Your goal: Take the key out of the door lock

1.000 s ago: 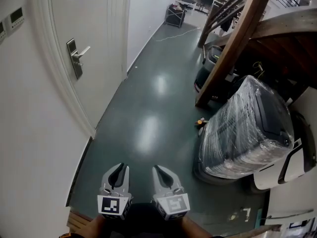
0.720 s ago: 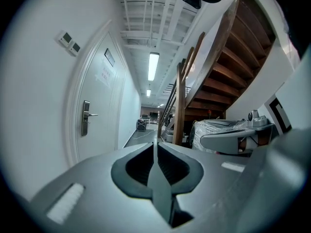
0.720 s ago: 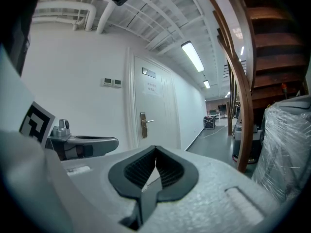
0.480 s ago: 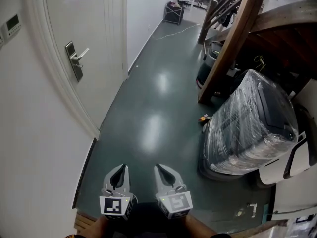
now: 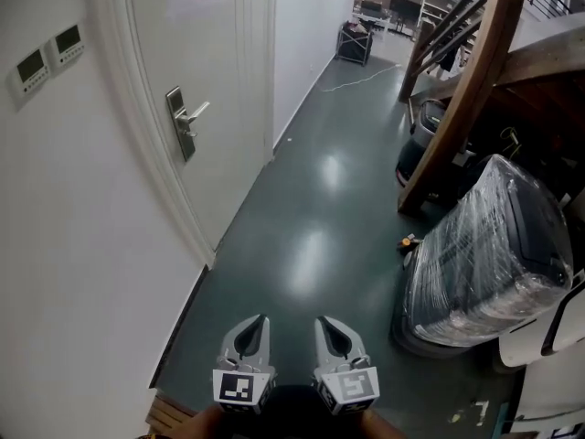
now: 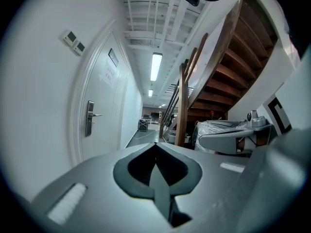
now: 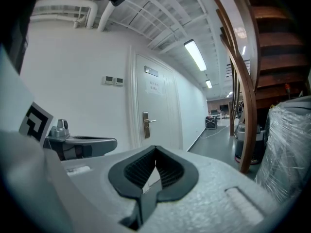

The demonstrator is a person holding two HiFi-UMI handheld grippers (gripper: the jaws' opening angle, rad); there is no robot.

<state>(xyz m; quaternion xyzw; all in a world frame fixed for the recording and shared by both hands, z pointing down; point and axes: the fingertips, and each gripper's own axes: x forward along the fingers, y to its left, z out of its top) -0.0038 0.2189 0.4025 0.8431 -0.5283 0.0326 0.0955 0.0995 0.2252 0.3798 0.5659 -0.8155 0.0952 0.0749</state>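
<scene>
Judging the reach: the silver lock plate with lever handle [image 5: 186, 122] on the white panelled door [image 5: 224, 71] sits upper left of the frame, well apart from both claws; I cannot make out the key. My left claw [image 5: 257, 329] lies nearer than my right claw [image 5: 327, 329]; both are pinched together, empty

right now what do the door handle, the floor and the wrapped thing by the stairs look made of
Door handle: likely brushed metal, silvery sheen. Floor: glossy dark green coating, perhaps epoxy; it reflects light patches. Wrapped bulk: clear plastic film, wrinkled and shiny, over something dark.
</scene>
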